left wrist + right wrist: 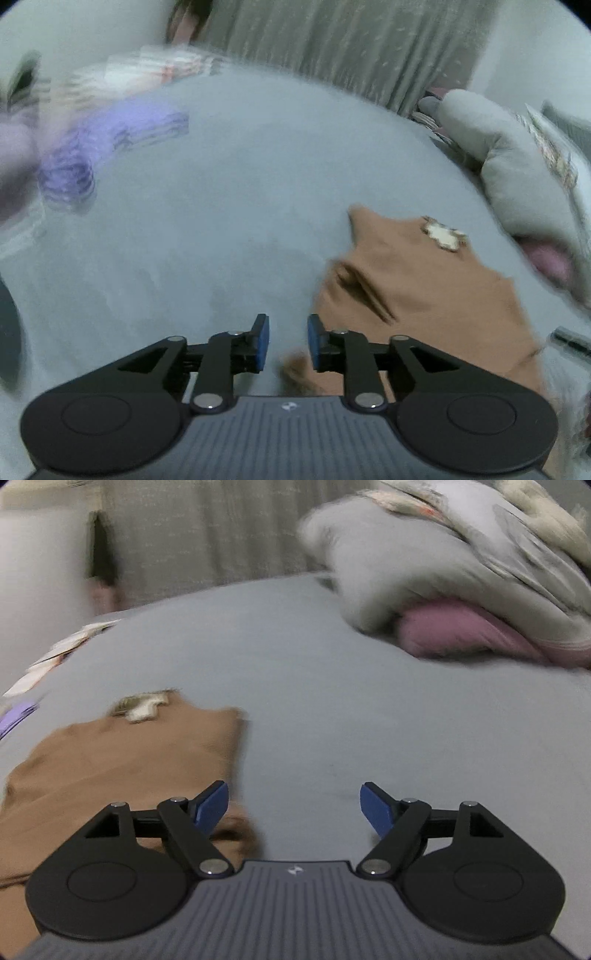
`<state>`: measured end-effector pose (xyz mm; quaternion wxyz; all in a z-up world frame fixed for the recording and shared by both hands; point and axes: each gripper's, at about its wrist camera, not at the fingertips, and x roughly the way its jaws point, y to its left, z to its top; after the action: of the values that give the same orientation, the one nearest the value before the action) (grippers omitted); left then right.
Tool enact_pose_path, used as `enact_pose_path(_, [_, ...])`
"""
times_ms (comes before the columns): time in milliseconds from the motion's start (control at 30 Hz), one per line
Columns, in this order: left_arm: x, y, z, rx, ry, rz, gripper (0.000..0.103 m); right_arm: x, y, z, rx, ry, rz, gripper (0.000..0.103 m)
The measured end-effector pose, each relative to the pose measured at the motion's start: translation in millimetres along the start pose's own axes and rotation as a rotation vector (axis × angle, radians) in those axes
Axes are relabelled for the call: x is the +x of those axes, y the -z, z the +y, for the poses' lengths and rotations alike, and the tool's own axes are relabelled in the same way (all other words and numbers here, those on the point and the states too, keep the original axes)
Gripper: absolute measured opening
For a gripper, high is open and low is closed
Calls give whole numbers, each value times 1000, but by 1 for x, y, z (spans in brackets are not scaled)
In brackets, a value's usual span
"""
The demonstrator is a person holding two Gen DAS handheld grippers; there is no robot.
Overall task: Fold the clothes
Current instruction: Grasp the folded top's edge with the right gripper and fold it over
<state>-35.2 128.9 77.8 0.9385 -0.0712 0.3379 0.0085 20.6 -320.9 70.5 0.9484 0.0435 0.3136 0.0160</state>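
A brown garment (424,295) with a cream patch (445,233) lies partly folded on the grey bed sheet (240,184). My left gripper (288,341) hovers at its left edge, jaws a little apart and empty. In the right wrist view the same brown garment (122,760) lies at the left, with the cream patch (142,705) at its far edge. My right gripper (294,810) is wide open and empty, just right of the garment's edge, over bare sheet (351,709).
A purple striped garment (107,147) and other blurred clothes (147,70) lie at the far left. A grey duvet (443,565) with a pink pillow (461,631) is bunched at the right. A curtain (351,44) hangs behind the bed.
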Motion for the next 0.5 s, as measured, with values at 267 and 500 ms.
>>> enact_pose_path(267, [43, -20, 5, 57, 146, -43, 39, 18, 12, -33, 274, -142, -12, 79])
enact_pose_path(500, [99, -37, 22, -50, 444, 72, 53, 41, 17, -43, 346, -308, -27, 79])
